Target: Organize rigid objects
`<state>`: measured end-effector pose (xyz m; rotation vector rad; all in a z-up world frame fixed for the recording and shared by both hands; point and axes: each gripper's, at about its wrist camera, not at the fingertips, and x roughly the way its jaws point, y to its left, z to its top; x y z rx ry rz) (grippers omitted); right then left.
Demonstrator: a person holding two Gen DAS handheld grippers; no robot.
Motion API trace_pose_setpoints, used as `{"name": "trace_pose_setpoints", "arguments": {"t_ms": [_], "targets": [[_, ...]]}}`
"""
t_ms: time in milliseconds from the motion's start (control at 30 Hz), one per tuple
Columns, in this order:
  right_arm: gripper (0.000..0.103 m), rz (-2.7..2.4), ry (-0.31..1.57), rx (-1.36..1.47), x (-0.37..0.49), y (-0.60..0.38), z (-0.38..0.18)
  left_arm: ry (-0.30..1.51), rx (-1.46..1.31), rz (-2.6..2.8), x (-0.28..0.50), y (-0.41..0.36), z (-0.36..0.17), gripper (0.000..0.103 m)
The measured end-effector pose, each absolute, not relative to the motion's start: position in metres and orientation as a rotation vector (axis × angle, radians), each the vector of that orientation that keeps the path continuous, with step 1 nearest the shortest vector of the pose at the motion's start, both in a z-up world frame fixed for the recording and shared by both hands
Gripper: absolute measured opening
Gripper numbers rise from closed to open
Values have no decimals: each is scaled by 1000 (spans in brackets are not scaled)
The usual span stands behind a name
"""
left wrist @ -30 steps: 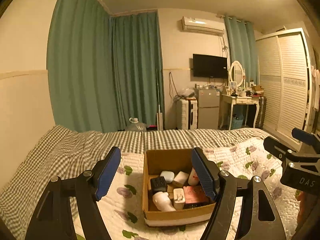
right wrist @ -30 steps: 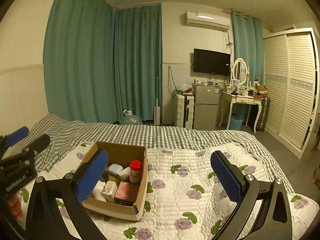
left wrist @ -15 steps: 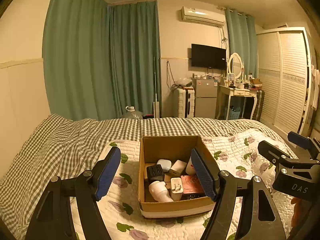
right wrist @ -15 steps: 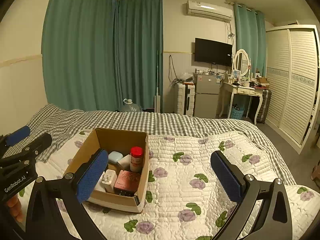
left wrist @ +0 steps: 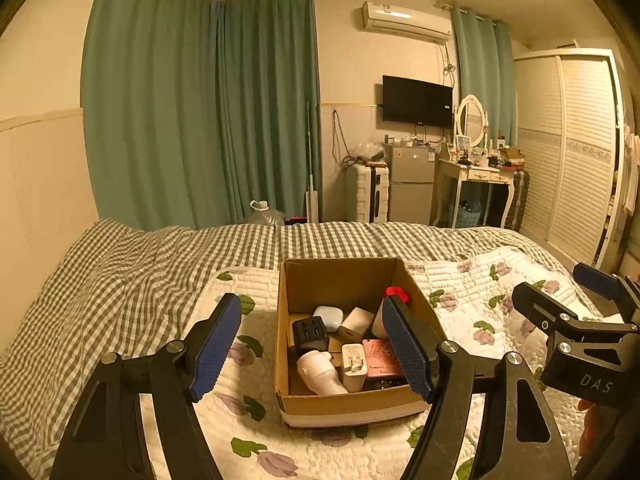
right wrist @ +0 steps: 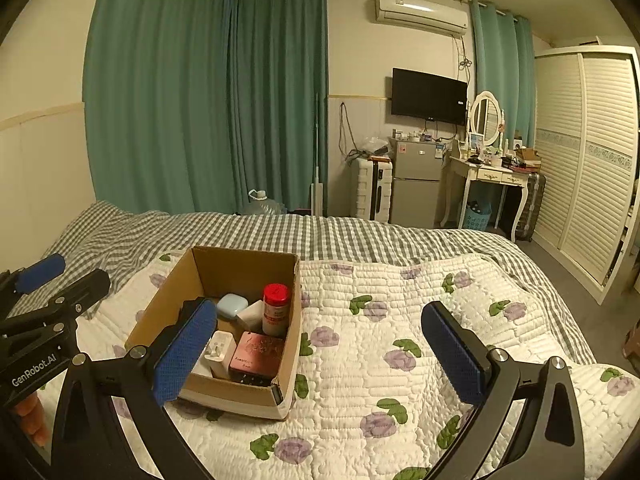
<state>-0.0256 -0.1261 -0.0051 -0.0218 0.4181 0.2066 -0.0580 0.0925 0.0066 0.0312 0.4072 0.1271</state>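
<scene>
Left wrist view: bed (left wrist: 120, 280) is filling the lower half, checked sheet running to its far edge, floral quilt (left wrist: 248, 420) lying on top nearer the camera. Cardboard box (left wrist: 348, 408) is sitting on the quilt, flaps open, roughly centred between the two sides of the bed.

Left gripper (left wrist: 312, 344) is standing wide open, holding nothing, touching nothing. Its right-hand pad is overlapping the box's right wall in the picture; its left-hand pad is hanging over bare quilt to the left of the box. Box is lying just ahead of and between the fingers.

Right gripper (right wrist: 320, 348) is also spread wide and empty. Box (right wrist: 240, 400) is lying ahead and to its left, its left-hand pad overlapping the box's near-left corner in the picture; its right-hand pad is over open quilt.

Quilt to the right of the box is lying bare and open.

Inside the box, packed close: pink box (right wrist: 258, 354), red-capped bottle (right wrist: 275, 308) standing upright against the right wall, white bottle (left wrist: 320, 372) lying on its side, black cube adapter (left wrist: 310, 334), white charger (left wrist: 354, 366), pale earbud case (right wrist: 231, 305).
</scene>
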Motion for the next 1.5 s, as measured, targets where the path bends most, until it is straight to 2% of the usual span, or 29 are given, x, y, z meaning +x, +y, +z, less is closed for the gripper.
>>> {"name": "trace_pose_setpoints", "arguments": {"t_ms": [1500], "targets": [[103,220,453,-36,-22,-114,-19,435,29,133,-53,100,-3,76]]}}
